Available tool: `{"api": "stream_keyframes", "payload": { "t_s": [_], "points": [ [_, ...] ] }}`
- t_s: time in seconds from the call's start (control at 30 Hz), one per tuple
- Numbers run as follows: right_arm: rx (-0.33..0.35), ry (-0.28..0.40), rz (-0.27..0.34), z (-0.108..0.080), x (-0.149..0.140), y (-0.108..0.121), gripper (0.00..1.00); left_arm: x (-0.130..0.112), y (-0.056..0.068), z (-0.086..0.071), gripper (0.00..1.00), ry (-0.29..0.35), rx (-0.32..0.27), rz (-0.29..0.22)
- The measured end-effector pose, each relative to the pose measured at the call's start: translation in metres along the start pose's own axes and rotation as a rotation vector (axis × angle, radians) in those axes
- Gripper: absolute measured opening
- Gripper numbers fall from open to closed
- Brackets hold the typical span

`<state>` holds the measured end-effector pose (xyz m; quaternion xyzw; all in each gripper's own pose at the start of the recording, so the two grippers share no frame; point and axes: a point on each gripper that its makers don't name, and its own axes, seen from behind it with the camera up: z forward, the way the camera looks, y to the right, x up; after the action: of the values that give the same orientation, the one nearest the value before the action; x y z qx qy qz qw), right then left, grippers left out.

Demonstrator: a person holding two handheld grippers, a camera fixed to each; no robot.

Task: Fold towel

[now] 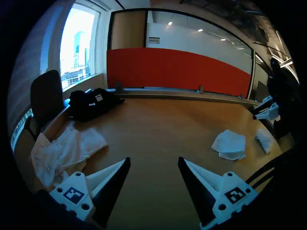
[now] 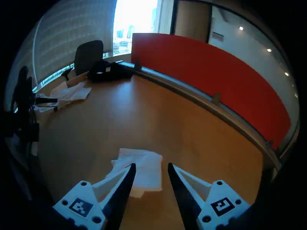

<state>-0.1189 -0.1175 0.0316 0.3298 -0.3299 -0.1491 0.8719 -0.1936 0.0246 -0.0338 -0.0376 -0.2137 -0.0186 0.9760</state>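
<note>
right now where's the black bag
In the left gripper view the black bag sits far left on the desk, between the chair and the red partition.

table (image 2: 161, 111): wood-look top, smooth, soft sheen | towel (image 2: 147, 180): white cloth, matt, softly creased | heap (image 1: 65, 149) at the table's left edge: thin white cloth, crumpled | bag (image 1: 90, 102) at the far-left corner: black, probably fabric, matt | divider (image 1: 176, 69): red, matt | my right gripper (image 2: 151, 165): white plastic, black inner faces
</note>
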Motion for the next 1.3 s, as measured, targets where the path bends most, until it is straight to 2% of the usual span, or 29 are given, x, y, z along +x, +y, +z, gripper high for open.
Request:
{"api": "stream_keyframes", "payload": {
  "t_s": [0.2,0.5,1.3],
  "points": [
    [0.003,-0.026,-0.001,0.004,-0.019,0.009,0.65,0.001,-0.001,0.000,0.92,0.000,0.007,-0.001],
    [0.022,-0.071,-0.046,0.016,-0.043,0.017,0.65,-0.003,-0.002,-0.001,0.92,-0.007,0.022,-0.008],
    [0.088,-0.211,-0.089,0.055,-0.112,0.018,0.65,-0.013,-0.001,0.004,0.92,-0.033,0.043,-0.016]
  ]
}}
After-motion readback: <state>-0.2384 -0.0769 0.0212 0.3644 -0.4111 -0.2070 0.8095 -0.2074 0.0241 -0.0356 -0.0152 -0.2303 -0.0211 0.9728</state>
